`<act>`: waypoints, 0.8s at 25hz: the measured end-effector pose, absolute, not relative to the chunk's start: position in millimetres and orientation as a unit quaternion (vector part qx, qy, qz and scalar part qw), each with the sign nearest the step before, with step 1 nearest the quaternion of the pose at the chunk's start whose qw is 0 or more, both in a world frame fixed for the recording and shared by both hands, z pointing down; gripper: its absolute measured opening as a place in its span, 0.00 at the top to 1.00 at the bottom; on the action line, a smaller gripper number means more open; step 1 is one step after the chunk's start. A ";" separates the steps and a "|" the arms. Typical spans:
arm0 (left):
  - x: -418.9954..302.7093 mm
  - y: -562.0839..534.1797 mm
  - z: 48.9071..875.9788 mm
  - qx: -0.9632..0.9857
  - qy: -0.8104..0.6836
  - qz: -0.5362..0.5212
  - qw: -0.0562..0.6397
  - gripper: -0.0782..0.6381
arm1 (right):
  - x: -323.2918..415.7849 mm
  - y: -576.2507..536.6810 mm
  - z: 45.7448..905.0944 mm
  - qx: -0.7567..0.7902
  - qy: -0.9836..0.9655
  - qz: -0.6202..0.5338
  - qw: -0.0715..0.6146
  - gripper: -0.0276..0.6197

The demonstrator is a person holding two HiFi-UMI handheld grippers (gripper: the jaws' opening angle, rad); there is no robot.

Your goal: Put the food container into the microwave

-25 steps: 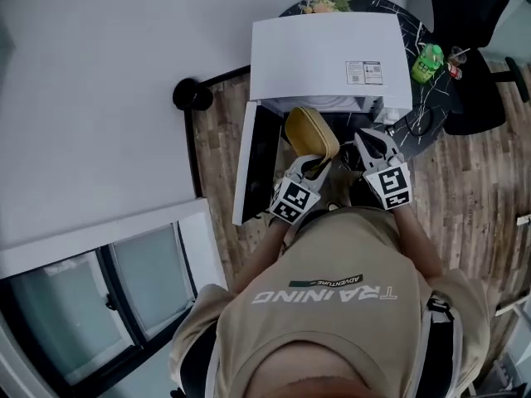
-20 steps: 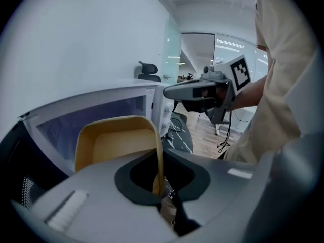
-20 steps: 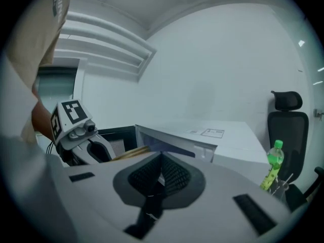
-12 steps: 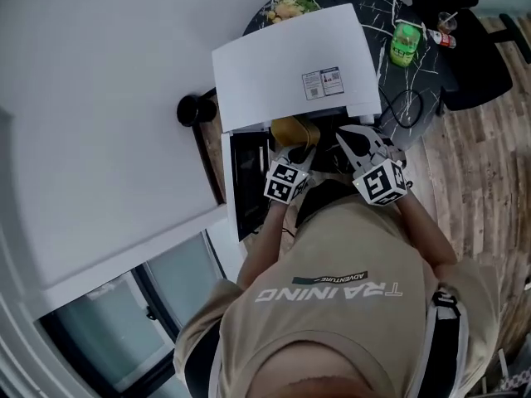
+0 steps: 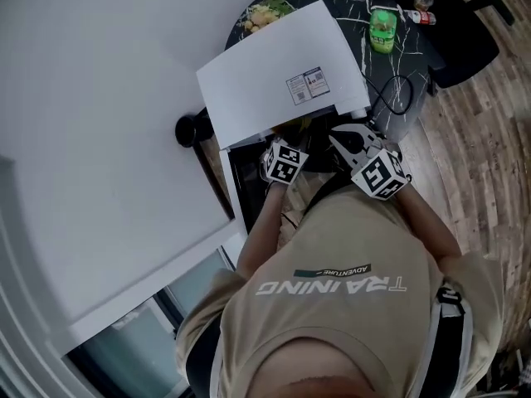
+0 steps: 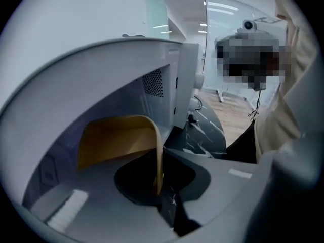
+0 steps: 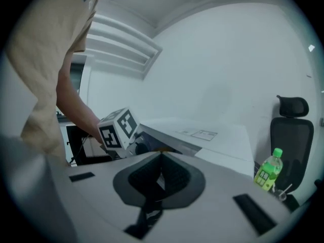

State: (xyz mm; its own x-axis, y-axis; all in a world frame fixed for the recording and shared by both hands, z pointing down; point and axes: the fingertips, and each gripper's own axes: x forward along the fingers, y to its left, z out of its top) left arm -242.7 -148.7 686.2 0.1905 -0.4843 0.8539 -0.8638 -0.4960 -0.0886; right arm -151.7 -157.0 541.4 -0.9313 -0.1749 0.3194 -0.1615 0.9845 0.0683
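Observation:
The yellow food container (image 6: 119,140) is inside the cavity of the white microwave (image 5: 278,73), tilted, with its thin rim pinched in my left gripper (image 6: 159,178). In the head view the microwave's top hides the container, and only the left gripper's marker cube (image 5: 282,162) shows at the cavity's mouth. The door (image 5: 246,177) hangs open to the left. My right gripper (image 5: 353,139) hovers at the microwave's front right corner, shut on nothing (image 7: 162,156). From the right gripper view the left gripper's cube (image 7: 117,128) is at the opening.
The microwave stands on a round black marble table (image 5: 398,77) with a green bottle (image 5: 382,30), a black cable (image 5: 390,98) and some greenery (image 5: 261,13). A black office chair (image 5: 460,23) stands at the far right. A black round object (image 5: 189,128) is by the white wall.
The left gripper has carried the yellow container from in front of the open door forward into the microwave cavity. The right gripper moved up alongside it.

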 end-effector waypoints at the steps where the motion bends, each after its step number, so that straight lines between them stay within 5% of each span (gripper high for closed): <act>1: -245.5 -149.5 690.0 0.740 -0.447 0.461 0.199 0.85 | -151.7 -155.5 539.7 0.089 -0.983 -0.010 0.160 0.94; 9: -271.1 -172.0 715.9 0.718 -0.401 0.560 0.103 0.85 | -149.1 -152.0 538.1 0.126 -0.977 0.007 0.169 0.94; 20: -277.8 -185.9 732.0 0.721 -0.369 0.579 0.096 0.85 | -147.9 -143.9 541.4 0.160 -0.971 0.011 0.176 0.94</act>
